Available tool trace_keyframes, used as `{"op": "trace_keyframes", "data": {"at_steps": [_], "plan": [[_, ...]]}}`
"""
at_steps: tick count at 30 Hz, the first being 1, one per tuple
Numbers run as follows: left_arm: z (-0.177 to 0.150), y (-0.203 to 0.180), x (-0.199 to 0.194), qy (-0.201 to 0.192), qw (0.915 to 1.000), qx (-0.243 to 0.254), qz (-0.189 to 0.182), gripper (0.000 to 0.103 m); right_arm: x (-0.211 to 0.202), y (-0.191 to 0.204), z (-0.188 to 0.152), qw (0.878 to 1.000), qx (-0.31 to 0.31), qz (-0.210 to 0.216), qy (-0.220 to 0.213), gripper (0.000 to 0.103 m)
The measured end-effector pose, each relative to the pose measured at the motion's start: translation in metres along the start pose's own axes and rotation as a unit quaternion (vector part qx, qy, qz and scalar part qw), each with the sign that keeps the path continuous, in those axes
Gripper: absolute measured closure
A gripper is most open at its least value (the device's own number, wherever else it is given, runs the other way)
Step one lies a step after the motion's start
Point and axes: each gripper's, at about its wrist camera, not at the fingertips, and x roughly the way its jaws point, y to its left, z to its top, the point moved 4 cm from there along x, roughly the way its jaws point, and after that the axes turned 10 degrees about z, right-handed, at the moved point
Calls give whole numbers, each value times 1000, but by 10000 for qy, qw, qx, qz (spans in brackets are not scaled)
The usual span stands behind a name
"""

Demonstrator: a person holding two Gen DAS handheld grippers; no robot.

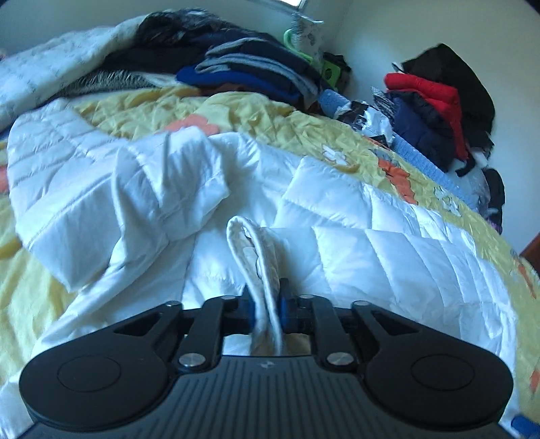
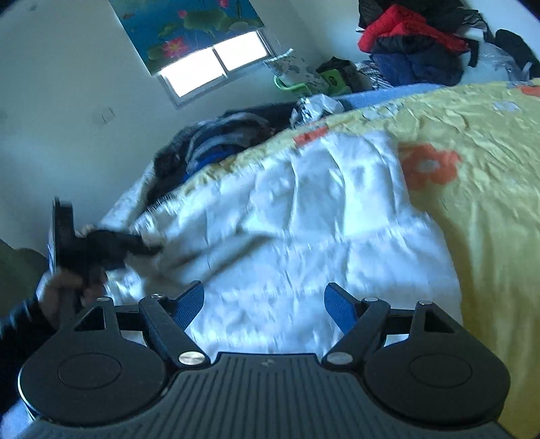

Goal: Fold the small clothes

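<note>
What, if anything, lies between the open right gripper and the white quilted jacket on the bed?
Nothing visible. The right gripper hangs open directly over the white quilted jacket, with only air between. The left gripper already pinches its edge.

I see a yellow bedspread (image 1: 256, 111) with orange flowers under everything | dark folded clothes stack (image 1: 249, 67) at its far side | red jacket (image 1: 432, 91) on a dark pile by the wall | green hanger (image 2: 290, 87) near the corner | lotus-print blind (image 2: 189, 30) half down over the window (image 2: 216, 64)
</note>
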Motion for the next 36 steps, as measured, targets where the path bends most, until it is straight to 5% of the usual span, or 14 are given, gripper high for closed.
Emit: {"op": "trace_keyframes", "data": {"at_steps": [1,3,5,8,15,21,24,32,36], "plan": [[1,4,-3,102,9999,-110,79,64,1,-2,10,9999,70,65,-43,22],[4,17,-21,-55,9983,-506,292,27,2,-7,36,9993,263,203,-191,19],[5,28,-51,-809,9914,-905,493,21,4,-13,61,9980,431,308,-352,12],[6,18,-77,-1325,9866,-841,442,20,19,-25,94,9964,631,316,-467,8],[-13,-66,-45,-1386,9893,445,-12,20,97,-59,132,9916,1213,-21,-456,8],[-41,-94,3,-902,9845,1420,491,15,144,-91,101,9919,487,-1173,83,13],[-51,-88,14,-938,9801,1685,480,13,145,-92,82,9939,-45,-1104,-64,9],[-53,-80,25,-801,9849,1499,331,9,152,-81,73,9902,-569,-1278,42,3],[-47,-64,15,-940,9896,1077,-149,9,151,-81,74,9902,-561,-1279,19,3]]}}
